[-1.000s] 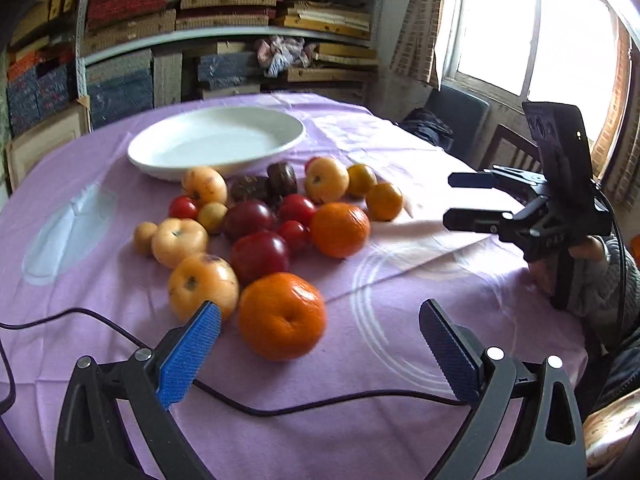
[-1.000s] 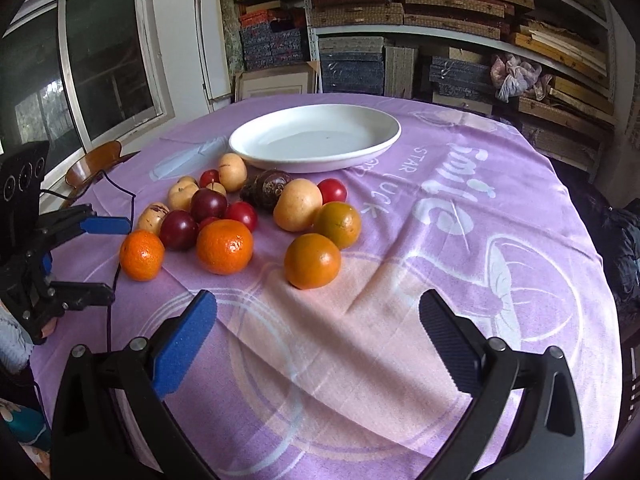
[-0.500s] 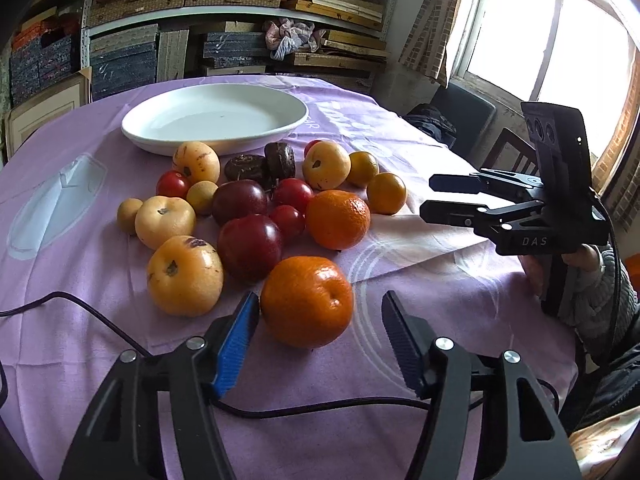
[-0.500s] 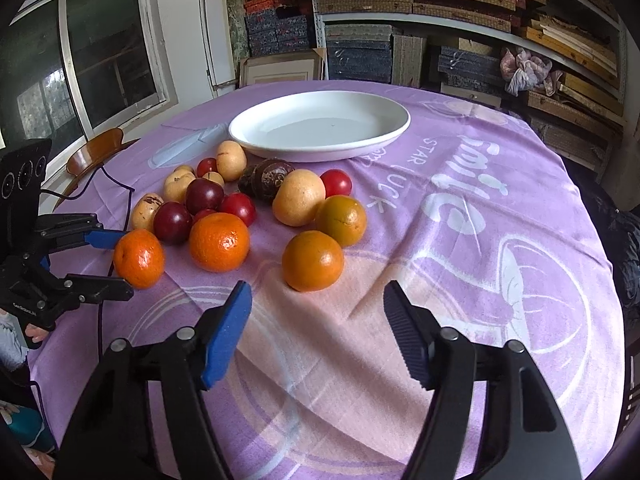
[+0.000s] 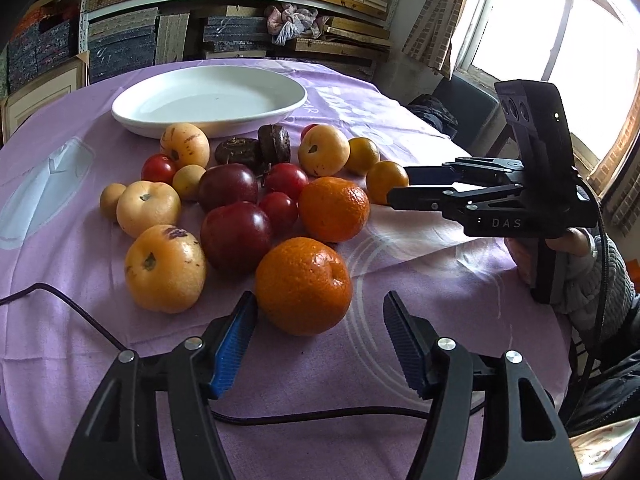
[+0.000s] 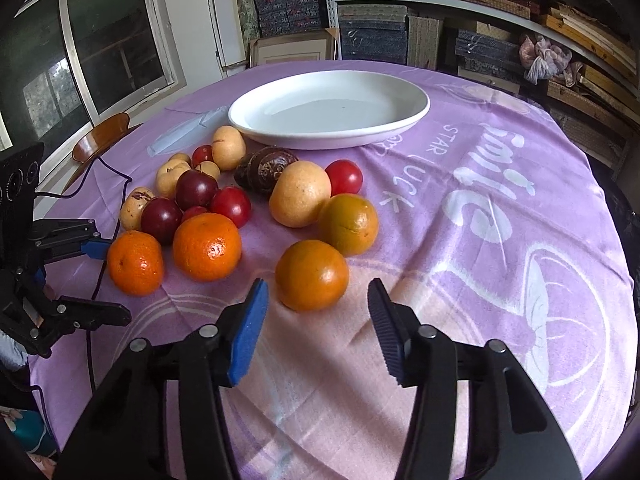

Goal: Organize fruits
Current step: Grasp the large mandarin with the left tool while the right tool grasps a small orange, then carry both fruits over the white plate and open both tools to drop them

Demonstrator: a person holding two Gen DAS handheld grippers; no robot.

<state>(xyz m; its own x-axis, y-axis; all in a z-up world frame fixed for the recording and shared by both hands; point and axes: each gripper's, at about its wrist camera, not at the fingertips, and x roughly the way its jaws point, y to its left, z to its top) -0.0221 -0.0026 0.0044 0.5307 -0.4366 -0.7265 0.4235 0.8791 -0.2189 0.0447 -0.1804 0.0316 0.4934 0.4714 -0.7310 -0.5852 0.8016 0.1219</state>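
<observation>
Both hand-held grippers narrowed from fully spread and edged toward the fruit. Left hand-held gripper (image 5: 320,344): half-spread, straddling the near side of a big orange (image 5: 303,285), pads not pressing. Right hand-held gripper (image 6: 316,316): jaws closing, a dull orange citrus (image 6: 311,274) just ahead between the tips, no contact yet. Looks like a two-handed pick, one fruit each, outermost first. Remaining plums, pears and tomatoes sit clustered on the counter's purple cloth (image 6: 500,184), just short of the empty white dish (image 6: 332,114). Stacked shelves and windows behind.
</observation>
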